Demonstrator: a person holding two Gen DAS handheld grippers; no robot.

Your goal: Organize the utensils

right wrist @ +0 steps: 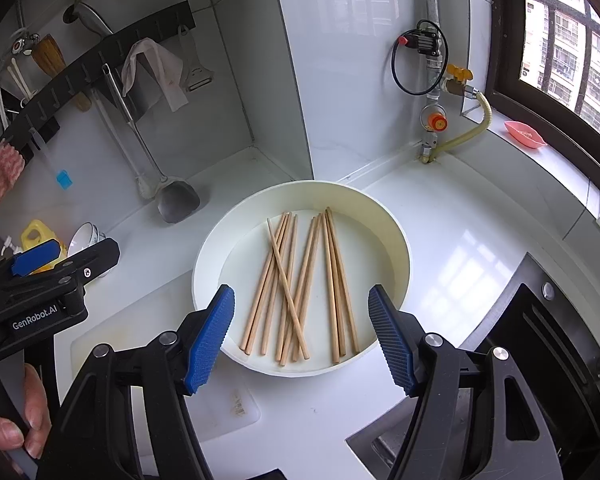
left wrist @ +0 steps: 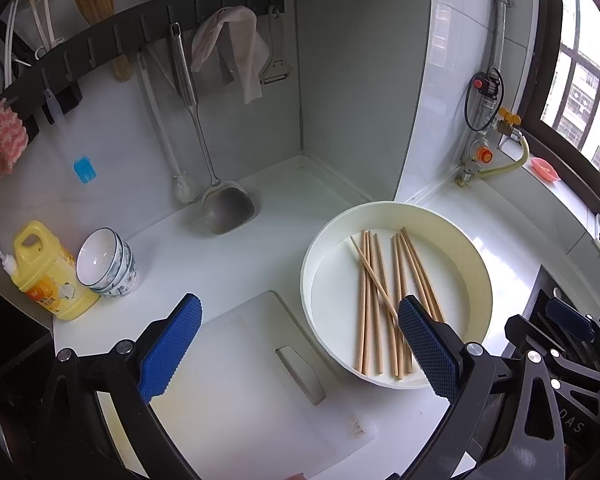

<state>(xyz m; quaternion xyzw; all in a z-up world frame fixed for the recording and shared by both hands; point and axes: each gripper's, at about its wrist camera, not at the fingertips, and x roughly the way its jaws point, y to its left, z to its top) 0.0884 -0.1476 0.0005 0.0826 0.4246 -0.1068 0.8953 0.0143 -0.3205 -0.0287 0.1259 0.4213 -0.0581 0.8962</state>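
Chopsticks [right wrist: 300, 284] are scattered loose in the white basin [right wrist: 396, 240] on the counter [left wrist: 268, 208], some crossed. Both grippers, left [left wrist: 300, 344] and right [right wrist: 301, 334], are held spread wide, empty. In the left view, several chopstick ends are hidden behind a blue pad [left wrist: 428, 348].

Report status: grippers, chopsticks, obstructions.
Left gripper open, empty. Right gripper open, empty. Chopsticks loose in white basin, one crossing others. Nothing blocking.
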